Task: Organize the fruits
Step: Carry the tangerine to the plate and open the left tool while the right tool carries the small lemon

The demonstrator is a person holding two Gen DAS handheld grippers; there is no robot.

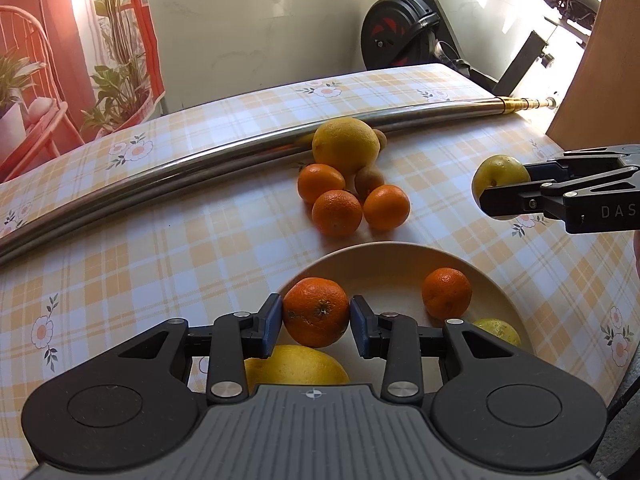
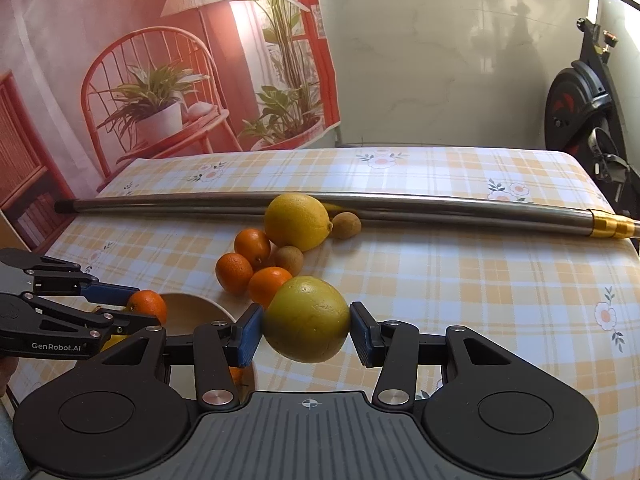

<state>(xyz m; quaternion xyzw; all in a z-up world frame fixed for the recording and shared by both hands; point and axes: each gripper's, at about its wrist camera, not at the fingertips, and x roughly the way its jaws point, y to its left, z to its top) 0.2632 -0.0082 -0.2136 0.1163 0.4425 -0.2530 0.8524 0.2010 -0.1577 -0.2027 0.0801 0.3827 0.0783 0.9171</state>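
Note:
My left gripper (image 1: 317,320) is shut on an orange tangerine (image 1: 316,312) and holds it over the near rim of a cream bowl (image 1: 380,258). The bowl holds another tangerine (image 1: 447,293), a yellow-green fruit (image 1: 498,330) and a large yellow fruit (image 1: 296,370). My right gripper (image 2: 307,330) is shut on a yellow-green fruit (image 2: 306,319), above the table to the right of the bowl (image 2: 192,312). On the cloth lie a big lemon (image 1: 346,145), three tangerines (image 1: 337,213) and brown kiwis (image 1: 369,181).
A long steel pipe (image 1: 200,164) with a brass end lies across the table behind the fruit pile. The checked tablecloth (image 1: 140,248) covers the table. An exercise bike (image 1: 416,28) stands behind the far right corner. A wooden board (image 1: 600,60) stands at right.

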